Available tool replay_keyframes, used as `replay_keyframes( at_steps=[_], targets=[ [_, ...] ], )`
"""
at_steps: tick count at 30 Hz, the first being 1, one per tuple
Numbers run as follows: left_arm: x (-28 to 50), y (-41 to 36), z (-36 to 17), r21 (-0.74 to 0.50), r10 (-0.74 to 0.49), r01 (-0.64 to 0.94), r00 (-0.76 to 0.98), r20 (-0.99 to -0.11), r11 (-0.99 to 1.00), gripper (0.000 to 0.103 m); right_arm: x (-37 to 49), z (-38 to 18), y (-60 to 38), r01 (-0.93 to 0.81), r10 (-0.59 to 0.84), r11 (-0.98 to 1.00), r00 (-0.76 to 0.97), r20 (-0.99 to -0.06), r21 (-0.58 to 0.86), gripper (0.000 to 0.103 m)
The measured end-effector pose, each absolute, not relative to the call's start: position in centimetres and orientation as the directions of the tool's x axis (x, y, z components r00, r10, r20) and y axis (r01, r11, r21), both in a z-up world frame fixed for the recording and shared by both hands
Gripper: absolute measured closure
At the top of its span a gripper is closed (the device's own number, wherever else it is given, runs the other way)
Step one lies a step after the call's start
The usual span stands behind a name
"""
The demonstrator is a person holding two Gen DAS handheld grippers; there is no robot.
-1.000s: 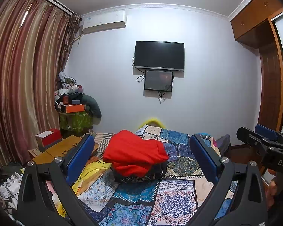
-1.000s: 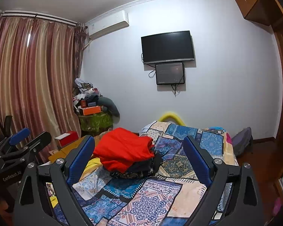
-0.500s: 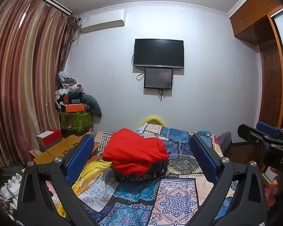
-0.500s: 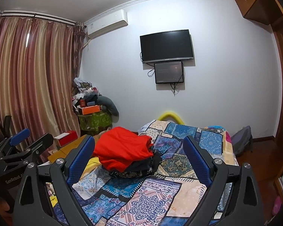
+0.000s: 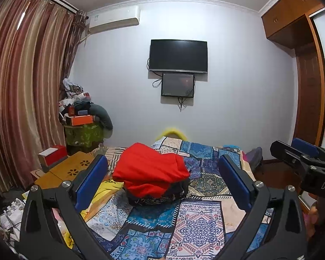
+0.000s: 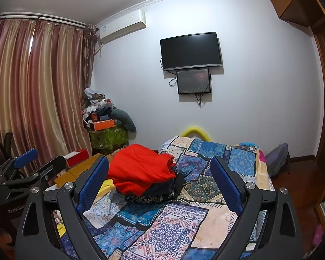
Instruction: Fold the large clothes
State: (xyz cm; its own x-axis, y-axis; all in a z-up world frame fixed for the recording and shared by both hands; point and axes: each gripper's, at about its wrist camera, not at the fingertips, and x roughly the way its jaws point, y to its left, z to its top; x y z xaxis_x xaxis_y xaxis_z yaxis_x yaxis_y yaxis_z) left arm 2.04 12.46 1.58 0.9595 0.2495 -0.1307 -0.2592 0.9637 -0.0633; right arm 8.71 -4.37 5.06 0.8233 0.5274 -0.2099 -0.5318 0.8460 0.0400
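Observation:
A folded red garment (image 5: 150, 169) lies on top of a dark folded garment (image 5: 175, 191) on the bed's patchwork cover (image 5: 197, 225). The pile also shows in the right wrist view (image 6: 138, 169). My left gripper (image 5: 162, 179) is open and empty, held above the near part of the bed, short of the pile. My right gripper (image 6: 160, 179) is open and empty too, at about the same distance from the pile. Each gripper shows at the edge of the other's view, the right one (image 5: 301, 160) and the left one (image 6: 26, 169).
A yellow cloth (image 5: 101, 192) lies at the bed's left edge. A low wooden table (image 5: 62, 171) with a red box (image 5: 53, 153) stands left of the bed. Curtains (image 5: 21, 99), a cluttered green stand (image 5: 84, 132), a wall TV (image 5: 178, 56), a wardrobe (image 5: 309, 86).
Both grippers have tilted slightly upward, so the room sits a little lower in both views. The clothes have not moved and both grippers stay open.

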Motion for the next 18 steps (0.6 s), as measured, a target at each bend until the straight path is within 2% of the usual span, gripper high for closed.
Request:
replay_keyframes(
  at_steps=[10, 14, 18],
  targets=[
    [2.00, 12.15, 1.51, -0.060, 0.232, -0.242, 0.963, -0.137, 0.968, 0.001, 9.01, 4.81, -4.57, -0.521, 0.519, 0.852, 0.827, -0.216, 0.052, 0.009],
    [1.94, 12.13, 1.51, -0.062, 0.229, -0.239, 0.963, -0.139, 0.969, 0.001, 9.03, 4.83, -4.54, -0.513, 0.512, 0.857, 0.833, -0.212, 0.054, 0.003],
    [1.97, 12.10, 1.54, -0.064, 0.224, -0.234, 0.964, -0.142, 0.970, 0.001, 9.07, 4.77, -4.66, -0.506, 0.505, 0.861, 0.838, -0.205, 0.055, 0.002]
  ],
)
